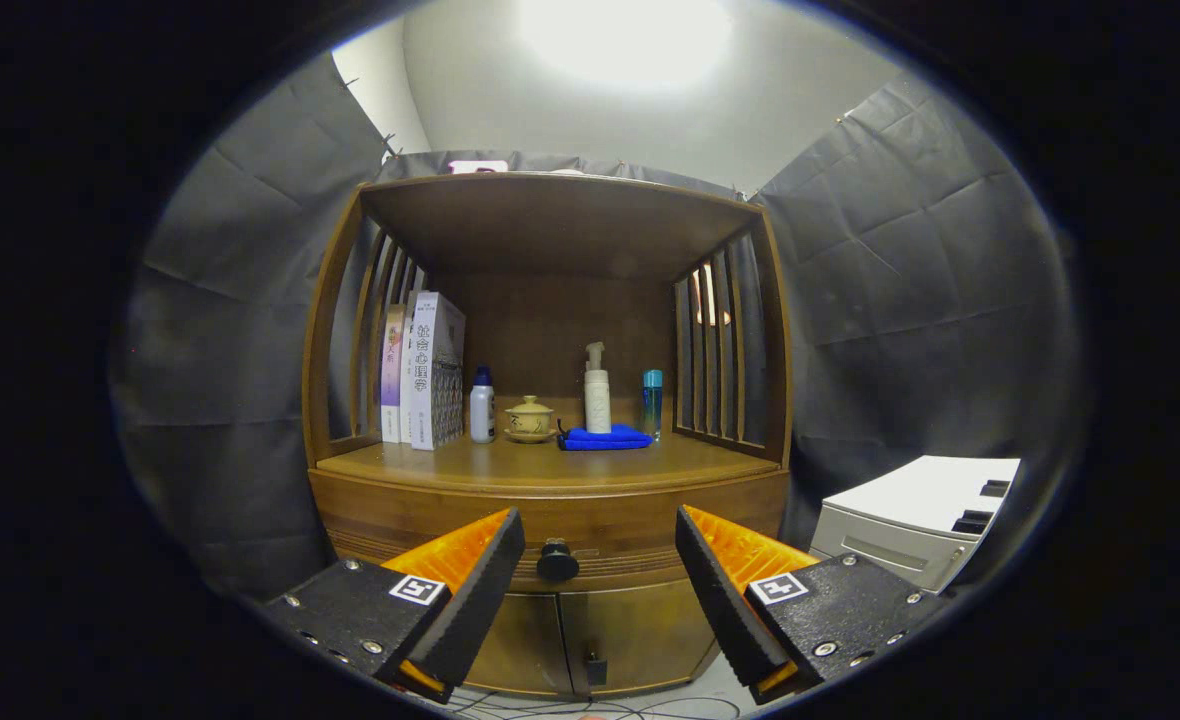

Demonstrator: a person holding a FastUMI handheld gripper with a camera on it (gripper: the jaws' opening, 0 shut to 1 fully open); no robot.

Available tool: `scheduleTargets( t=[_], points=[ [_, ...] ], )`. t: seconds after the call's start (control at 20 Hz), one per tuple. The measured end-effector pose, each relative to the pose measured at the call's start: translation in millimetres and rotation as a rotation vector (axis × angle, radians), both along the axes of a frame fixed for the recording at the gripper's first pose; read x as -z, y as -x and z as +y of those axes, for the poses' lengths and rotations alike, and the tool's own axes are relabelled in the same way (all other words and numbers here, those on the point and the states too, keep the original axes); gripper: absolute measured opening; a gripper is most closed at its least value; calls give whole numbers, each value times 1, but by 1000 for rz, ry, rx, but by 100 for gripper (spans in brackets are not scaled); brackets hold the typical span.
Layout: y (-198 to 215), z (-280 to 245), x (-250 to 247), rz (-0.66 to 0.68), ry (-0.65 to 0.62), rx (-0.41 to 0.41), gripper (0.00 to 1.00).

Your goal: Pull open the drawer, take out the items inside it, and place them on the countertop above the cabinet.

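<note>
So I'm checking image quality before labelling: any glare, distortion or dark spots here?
Gripper view: an overhead lamp blows out to white; fisheye bends the cabinet edges; shelf underside sits in shadow; drawer knob stays sharp between the open gripper fingers.

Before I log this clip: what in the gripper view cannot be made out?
- Drawer contents: hidden, the drawer front is closed.
- Gap from knob to the open tongs: cannot tell.
- Lower cabinet doors: partly hidden behind the tongs.
- White box beside the cabinet: too dim to identify.
</note>
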State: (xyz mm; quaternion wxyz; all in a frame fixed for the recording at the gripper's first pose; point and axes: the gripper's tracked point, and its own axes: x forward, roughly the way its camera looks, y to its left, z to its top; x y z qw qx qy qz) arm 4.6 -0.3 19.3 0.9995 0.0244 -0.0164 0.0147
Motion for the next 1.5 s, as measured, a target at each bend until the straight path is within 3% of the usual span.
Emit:
scheduleTargets(
  t=[0.55,1.05,1.3,1.5],
  points=[
    [-54,21,10,30,-41,-16,95],
    [-96,37,67,159,-32,-24,95],
    [-104,51,87,212,-21,-81,95],
    [-113,58,102,265,22,-83,80]
  ],
)
